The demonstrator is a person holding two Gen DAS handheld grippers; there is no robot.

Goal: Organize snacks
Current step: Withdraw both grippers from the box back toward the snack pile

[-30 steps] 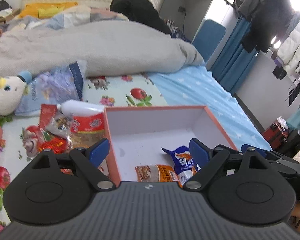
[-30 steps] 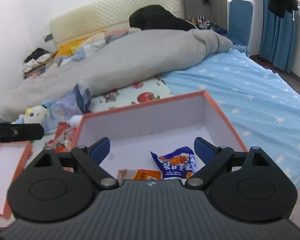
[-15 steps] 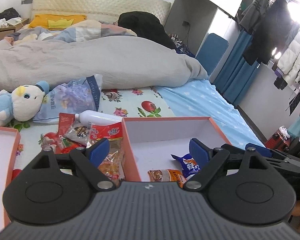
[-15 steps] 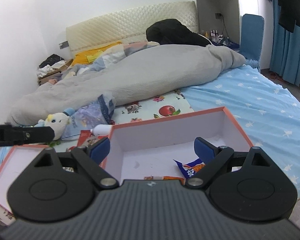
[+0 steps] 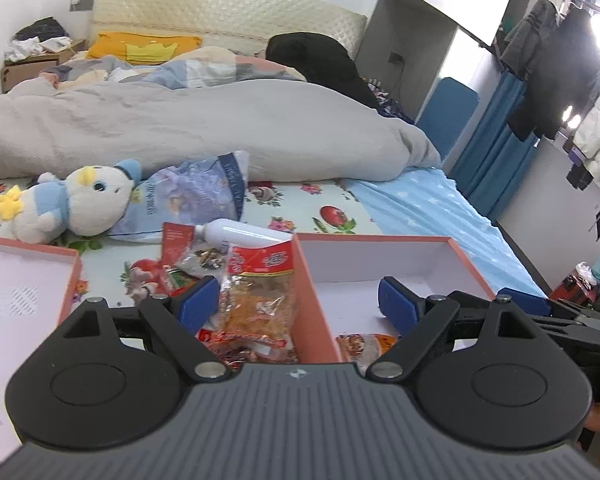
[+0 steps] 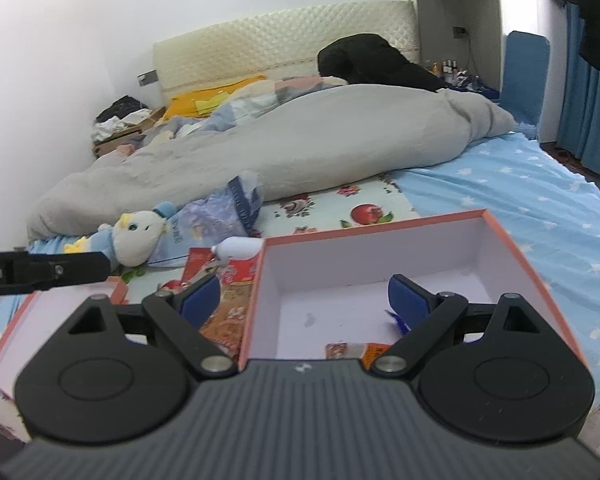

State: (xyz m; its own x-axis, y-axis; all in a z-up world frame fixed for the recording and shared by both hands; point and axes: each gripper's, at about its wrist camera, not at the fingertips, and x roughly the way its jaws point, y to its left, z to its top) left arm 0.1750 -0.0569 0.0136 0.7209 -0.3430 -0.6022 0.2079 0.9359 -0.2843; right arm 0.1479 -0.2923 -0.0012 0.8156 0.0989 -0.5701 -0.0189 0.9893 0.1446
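Flower-printed bedding carries an orange box holding two snack packets (one mostly hidden), with more snacks heaped beside its left wall. Left gripper and right gripper both hang spread wide, grasping nothing.

Plush toy beside grey duvet; blue chair (far right).

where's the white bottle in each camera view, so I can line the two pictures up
Left wrist: the white bottle lies above centre-left, behind the red snack packs, just left of the orange box.
Right wrist: the bottle sits left of centre, its right end hidden by the box's far-left corner.
Shared landmark: the plush toy, left of the bottle in both views.
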